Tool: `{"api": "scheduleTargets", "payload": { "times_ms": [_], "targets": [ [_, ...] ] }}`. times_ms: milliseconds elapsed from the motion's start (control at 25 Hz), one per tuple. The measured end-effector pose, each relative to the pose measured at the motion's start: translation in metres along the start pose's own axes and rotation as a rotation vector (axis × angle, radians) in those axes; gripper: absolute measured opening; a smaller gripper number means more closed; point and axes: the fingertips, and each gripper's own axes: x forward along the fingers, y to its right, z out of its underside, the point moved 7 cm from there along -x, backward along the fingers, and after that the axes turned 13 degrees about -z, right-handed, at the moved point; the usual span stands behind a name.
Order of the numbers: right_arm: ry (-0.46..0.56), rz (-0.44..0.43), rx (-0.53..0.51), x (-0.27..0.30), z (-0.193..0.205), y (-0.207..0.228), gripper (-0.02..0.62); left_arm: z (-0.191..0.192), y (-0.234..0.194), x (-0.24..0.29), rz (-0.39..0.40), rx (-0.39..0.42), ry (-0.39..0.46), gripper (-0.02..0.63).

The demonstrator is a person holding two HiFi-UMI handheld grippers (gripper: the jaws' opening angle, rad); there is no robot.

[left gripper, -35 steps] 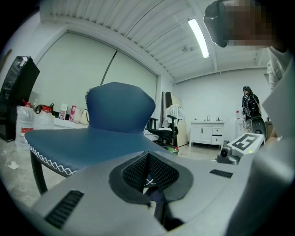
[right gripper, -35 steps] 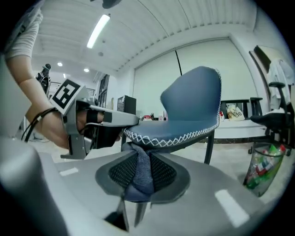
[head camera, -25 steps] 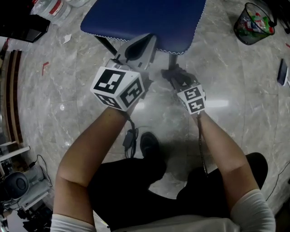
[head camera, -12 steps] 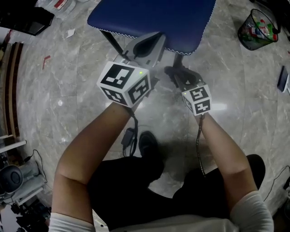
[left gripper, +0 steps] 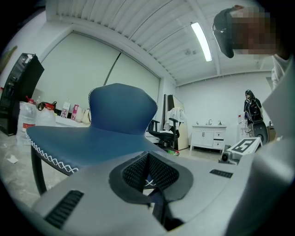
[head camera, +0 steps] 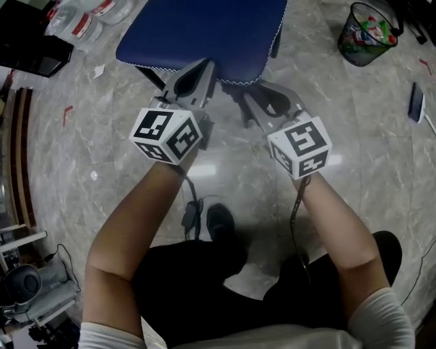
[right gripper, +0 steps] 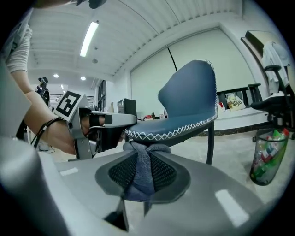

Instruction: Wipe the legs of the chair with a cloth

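Reaching forward and down, both bare forearms extend from the near edge toward the chair (head camera: 204, 31), wrists level and side by side but apart. The left gripper (head camera: 197, 71) points far, its tips at the near edge of the blue seat; its jaws are closed together with nothing between the ribbed pads. The left hand (right gripper: 50, 133) wraps the handle, with a dark cable looped at the wrist.

The right gripper (head camera: 251, 102) sits to the right and angles far-left, toward the underside of the seat. Its jaws are clamped on the cloth (right gripper: 140, 173) — a grey-blue fabric pinched between the pads and bunched above the tips. The bunch lies just below the seat's stitched front edge; contact with the seat cannot be confirmed. A dark leg (right gripper: 210, 143) stands to the right of the cloth, well apart from it.

Markings: each gripper cube carries black-and-white square markers. White zigzag stitching runs along the seat rim. Bottles (head camera: 82, 20) at far left bear red-and-white labels — print too small to read. A mesh bin (head camera: 364, 34) stands far right.
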Motion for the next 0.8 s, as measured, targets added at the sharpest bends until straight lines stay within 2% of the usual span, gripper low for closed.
{"api": "scheduleTargets", "payload": {
  "times_ms": [240, 800],
  "targets": [
    [0.038, 0.023, -0.020, -0.023, -0.011, -0.008, 0.080, -0.004, 0.004, 0.002, -0.027, -0.037, -0.010, 0.005],
    [0.068, 0.030, -0.067, -0.033, -0.020, -0.013, 0.078, -0.002, 0.004, 0.000, -0.057, -0.021, 0.000, 0.005]
  ]
}}
